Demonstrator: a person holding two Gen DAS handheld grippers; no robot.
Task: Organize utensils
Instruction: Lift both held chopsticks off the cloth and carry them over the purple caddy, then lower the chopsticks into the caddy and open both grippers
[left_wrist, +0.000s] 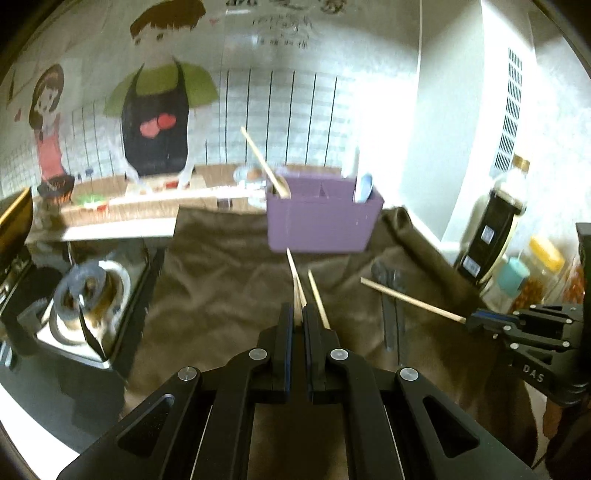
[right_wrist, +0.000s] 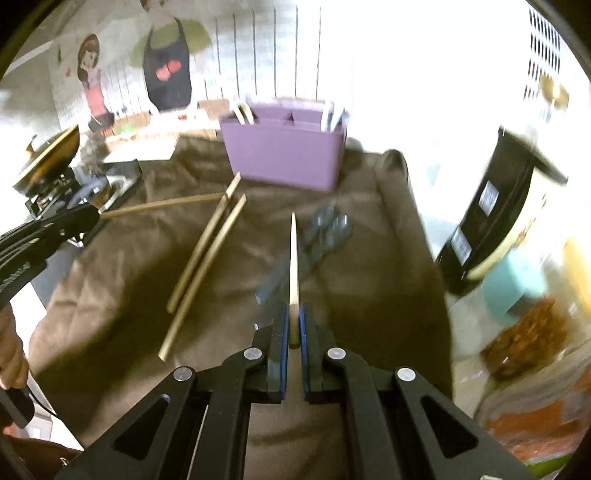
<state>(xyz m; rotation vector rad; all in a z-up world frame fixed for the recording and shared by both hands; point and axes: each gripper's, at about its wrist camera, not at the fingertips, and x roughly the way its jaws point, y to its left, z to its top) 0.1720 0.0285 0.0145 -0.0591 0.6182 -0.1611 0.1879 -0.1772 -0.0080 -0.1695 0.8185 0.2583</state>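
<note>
Left wrist view is showing the left gripper (left_wrist: 301, 314) clamping one wooden chopstick (left_wrist: 295, 275), which is pointing toward the purple caddy (left_wrist: 321, 218) at the back of the brown cloth (left_wrist: 221, 277). Right of it, the right gripper (right_wrist: 293, 328) is pinching another chopstick (right_wrist: 293, 266) in the same way, its tip aiming at the caddy too. So both claws are carrying a stick apiece and nothing is dropping in yet.

Inside the caddy, a wooden spoon (left_wrist: 264, 162) is leaning in the left compartment and a white utensil (left_wrist: 364, 188) is standing at the right end. I judge the job partly done: two more chopsticks (right_wrist: 207, 266) are lying loose on the cloth, and dark plastic cutlery (right_wrist: 325, 229) is waiting near the caddy. A stove burner (left_wrist: 88, 291) is sitting left, and a dark bottle (left_wrist: 491, 229) and jars (left_wrist: 546, 266) are crowding the right edge.
</note>
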